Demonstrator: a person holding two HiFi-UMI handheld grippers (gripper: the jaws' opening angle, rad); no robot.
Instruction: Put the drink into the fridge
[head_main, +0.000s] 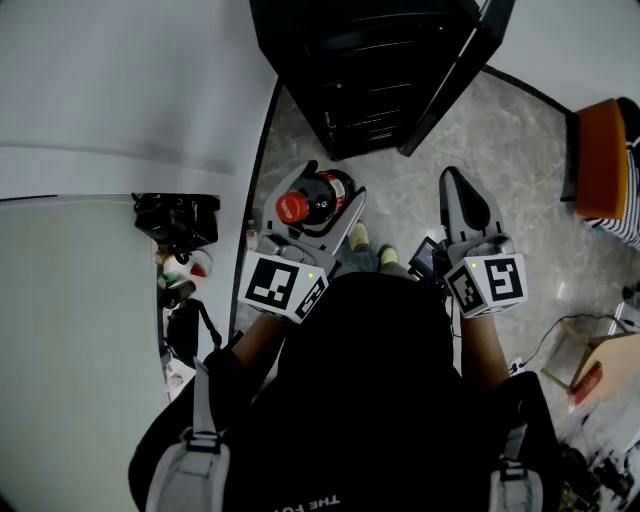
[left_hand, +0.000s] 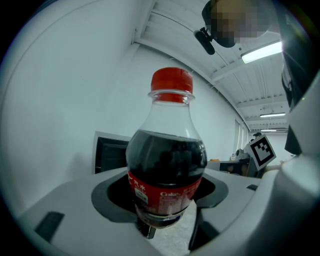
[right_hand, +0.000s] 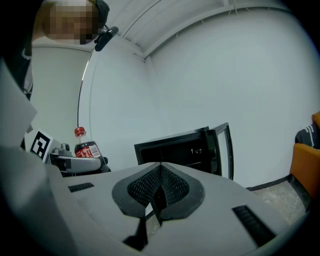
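A cola bottle (head_main: 312, 201) with a red cap and red label stands upright between the jaws of my left gripper (head_main: 318, 212), which is shut on it. In the left gripper view the cola bottle (left_hand: 167, 165) fills the middle, clamped at its label by the left gripper (left_hand: 167, 210). My right gripper (head_main: 462, 200) is shut with nothing in it, its pads meeting in the right gripper view, right gripper (right_hand: 159, 192). The small black fridge (head_main: 375, 65) stands ahead with its door (head_main: 455, 75) swung open to the right; the fridge (right_hand: 185, 147) also shows beyond the right jaws.
A white wall runs along the left. A black bag (head_main: 178, 218) and small items lie on the floor at the left. An orange chair (head_main: 600, 160) stands at the right. Cables and boxes (head_main: 590, 365) lie at the lower right on the marble floor.
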